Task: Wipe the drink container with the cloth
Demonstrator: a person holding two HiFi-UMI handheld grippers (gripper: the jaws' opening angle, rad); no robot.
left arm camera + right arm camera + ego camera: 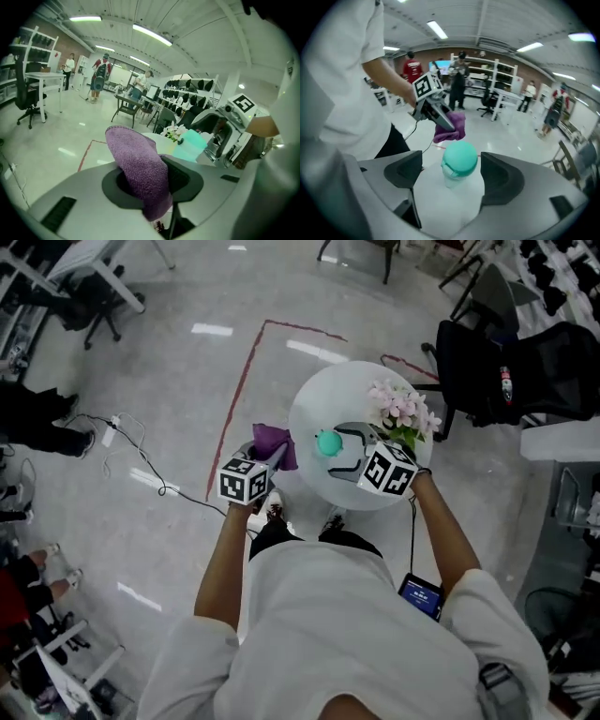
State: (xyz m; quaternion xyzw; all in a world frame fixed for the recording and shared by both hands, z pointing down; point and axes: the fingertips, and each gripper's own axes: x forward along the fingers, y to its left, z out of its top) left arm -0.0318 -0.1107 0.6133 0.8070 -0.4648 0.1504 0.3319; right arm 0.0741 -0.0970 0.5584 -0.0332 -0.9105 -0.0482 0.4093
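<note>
Fingers [185,180] of the left gripper [151,185] are pressed together on the purple cloth [138,164], which is pinched near its middle. One fold stands up past the fingertips and a tail hangs below them. That grip looks chosen to leave a loose pad of fabric ahead of the fingers for rubbing.

The right gripper [452,177] has its fingers [501,176] spread wide, one on each side of the drink container [458,164]. Neither pad touches the container. It stands upright between them on the round white surface [314,413], slightly beyond the fingertips. With the fingers straddling it like this, they seem placed either to steady it or to leave it free for the cloth; I cannot tell which.

In the right gripper view, the cloth and the left fingers hang just past the container, close to its far side but not in contact. Wiping therefore looks not yet begun.

The container's teal lid [460,157] is on, and the pale body below it is cloudy, so I cannot see what it holds, if anything. Pink flowers [403,409] stand on the surface beyond the right fingers, and their vessel is hidden.
</note>
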